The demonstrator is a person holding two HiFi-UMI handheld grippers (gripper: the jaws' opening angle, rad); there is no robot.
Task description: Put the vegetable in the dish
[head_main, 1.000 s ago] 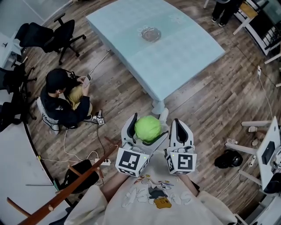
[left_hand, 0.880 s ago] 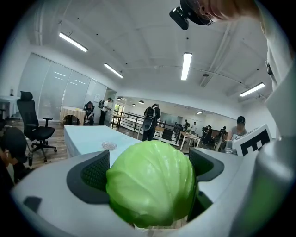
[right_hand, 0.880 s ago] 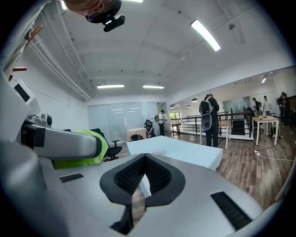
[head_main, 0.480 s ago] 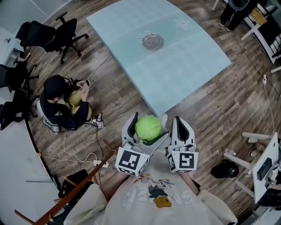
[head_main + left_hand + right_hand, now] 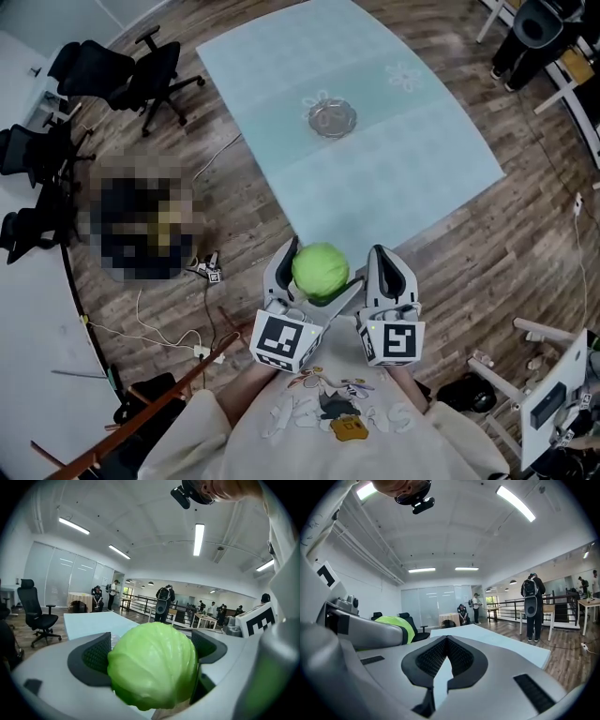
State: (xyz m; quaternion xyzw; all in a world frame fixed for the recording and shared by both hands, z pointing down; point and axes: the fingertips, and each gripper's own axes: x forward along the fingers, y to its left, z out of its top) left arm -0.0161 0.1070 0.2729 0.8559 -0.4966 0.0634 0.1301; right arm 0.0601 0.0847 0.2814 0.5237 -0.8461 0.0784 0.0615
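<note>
A round green cabbage [image 5: 320, 270] sits between the jaws of my left gripper [image 5: 314, 272], which is shut on it; in the left gripper view the cabbage [image 5: 152, 665] fills the gap between the dark pads. My right gripper [image 5: 390, 275] is beside it, shut with nothing held, and its jaws meet in the right gripper view [image 5: 446, 660]. The glass dish [image 5: 332, 118] stands far ahead, near the middle of the pale blue table [image 5: 403, 178]. Both grippers hover close to my body, just short of the table's near corner.
Black office chairs [image 5: 131, 70] stand left of the table. A seated person is blurred out on the wooden floor at the left. Cables [image 5: 169, 323] and a wooden bar [image 5: 141, 412] lie lower left. White furniture legs [image 5: 544, 375] are at the right.
The table and the dish have drawn closer and shifted right in the head view as I move forward. Both grippers keep their pose, with the cabbage still held.
</note>
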